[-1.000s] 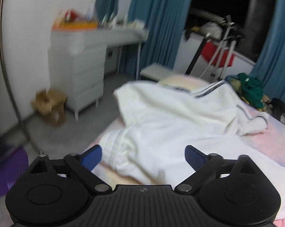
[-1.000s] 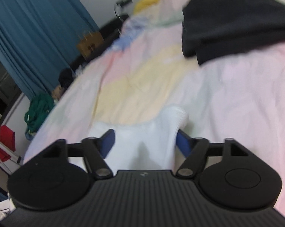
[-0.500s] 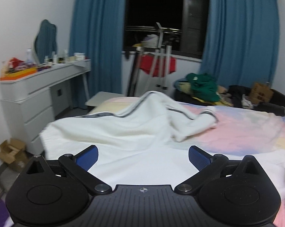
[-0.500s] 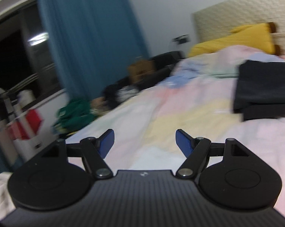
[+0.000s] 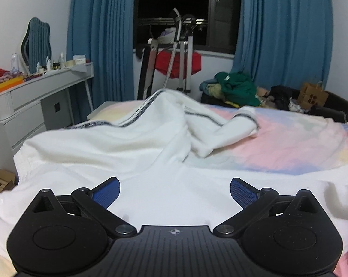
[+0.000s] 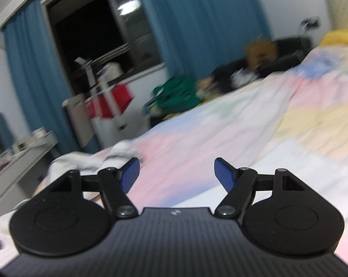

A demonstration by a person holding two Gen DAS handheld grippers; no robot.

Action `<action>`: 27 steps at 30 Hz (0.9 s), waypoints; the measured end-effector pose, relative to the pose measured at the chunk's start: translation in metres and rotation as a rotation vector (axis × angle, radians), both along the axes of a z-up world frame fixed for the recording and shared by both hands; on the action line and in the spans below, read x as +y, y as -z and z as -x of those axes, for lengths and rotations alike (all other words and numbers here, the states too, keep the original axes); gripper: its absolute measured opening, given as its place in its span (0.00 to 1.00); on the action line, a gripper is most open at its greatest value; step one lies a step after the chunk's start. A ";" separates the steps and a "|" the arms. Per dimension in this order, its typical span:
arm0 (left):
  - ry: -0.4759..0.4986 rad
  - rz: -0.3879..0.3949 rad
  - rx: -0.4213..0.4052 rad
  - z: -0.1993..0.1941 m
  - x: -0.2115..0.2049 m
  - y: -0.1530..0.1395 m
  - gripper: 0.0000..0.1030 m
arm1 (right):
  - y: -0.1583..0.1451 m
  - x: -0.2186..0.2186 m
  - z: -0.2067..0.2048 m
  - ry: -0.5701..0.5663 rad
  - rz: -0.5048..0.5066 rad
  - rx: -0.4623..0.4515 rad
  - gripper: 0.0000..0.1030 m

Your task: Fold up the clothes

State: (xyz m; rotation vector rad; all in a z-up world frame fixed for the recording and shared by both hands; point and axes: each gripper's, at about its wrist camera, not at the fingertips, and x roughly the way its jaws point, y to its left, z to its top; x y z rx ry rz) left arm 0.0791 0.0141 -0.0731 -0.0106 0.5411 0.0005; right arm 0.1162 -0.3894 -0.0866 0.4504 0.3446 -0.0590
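Bed: a pastel quilt (image 5: 277, 152) was seen below blue curtains.
Garment: a white top (image 5: 118, 152) lay rumpled on the quilt's near end.
Claws: left gripper (image 5: 175, 191) and right gripper (image 6: 176, 173) were spread wide, empty (nothing pinched).
Risk: a single layer could be snagged, dragging the sleeve (image 5: 229, 133) askew.

Soft white cloth garment (image 5: 132, 152) on a smooth pastel bedsheet (image 5: 277, 147); matt black plastic left hand-held gripper (image 5: 175, 190).
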 end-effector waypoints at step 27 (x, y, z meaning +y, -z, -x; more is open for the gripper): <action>-0.058 0.032 -0.024 -0.076 0.057 0.082 0.99 | 0.081 0.176 -0.288 -0.064 -0.170 0.220 0.12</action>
